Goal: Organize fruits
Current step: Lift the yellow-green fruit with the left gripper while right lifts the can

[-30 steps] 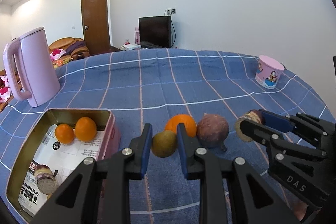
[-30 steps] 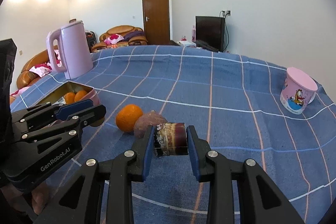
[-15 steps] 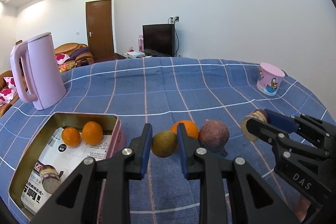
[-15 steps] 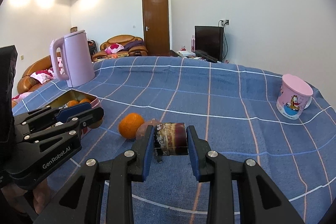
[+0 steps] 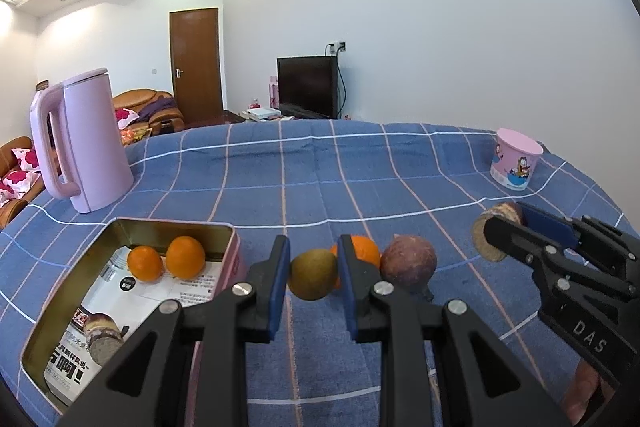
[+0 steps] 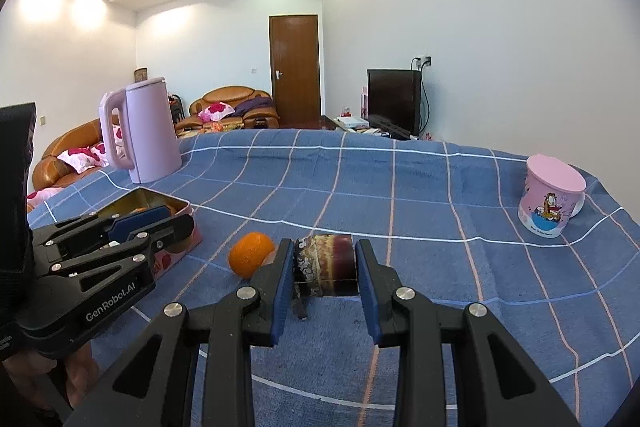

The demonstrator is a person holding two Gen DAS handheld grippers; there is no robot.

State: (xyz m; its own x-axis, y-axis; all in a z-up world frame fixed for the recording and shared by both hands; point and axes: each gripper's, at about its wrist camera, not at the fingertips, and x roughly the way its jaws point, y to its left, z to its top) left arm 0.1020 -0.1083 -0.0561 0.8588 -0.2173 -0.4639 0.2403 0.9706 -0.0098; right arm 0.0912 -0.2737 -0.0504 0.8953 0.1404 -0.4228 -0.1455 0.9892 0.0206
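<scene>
My left gripper (image 5: 313, 273) is shut on a green-brown kiwi-like fruit (image 5: 313, 274), held above the blue cloth just right of the gold tin (image 5: 60, 303). The tin holds two oranges (image 5: 145, 263) (image 5: 185, 256) and a dark piece (image 5: 105, 334) on printed paper. A loose orange (image 5: 364, 251) and a round purple fruit (image 5: 408, 261) lie on the cloth behind my fingers. My right gripper (image 6: 323, 270) is shut on a short purple cylinder-shaped piece (image 6: 323, 270), lifted above the cloth; it also shows in the left wrist view (image 5: 494, 235). The orange shows in the right wrist view (image 6: 251, 254).
A pink kettle (image 5: 82, 143) stands at the far left of the table. A pink cartoon cup (image 5: 516, 159) stands at the far right edge. The blue checked cloth (image 5: 320, 179) covers the table. Sofas, a door and a TV are beyond.
Both grippers have risen and tilted up a little with their fruits still held. The fruits on the cloth and in the tin have not moved.
</scene>
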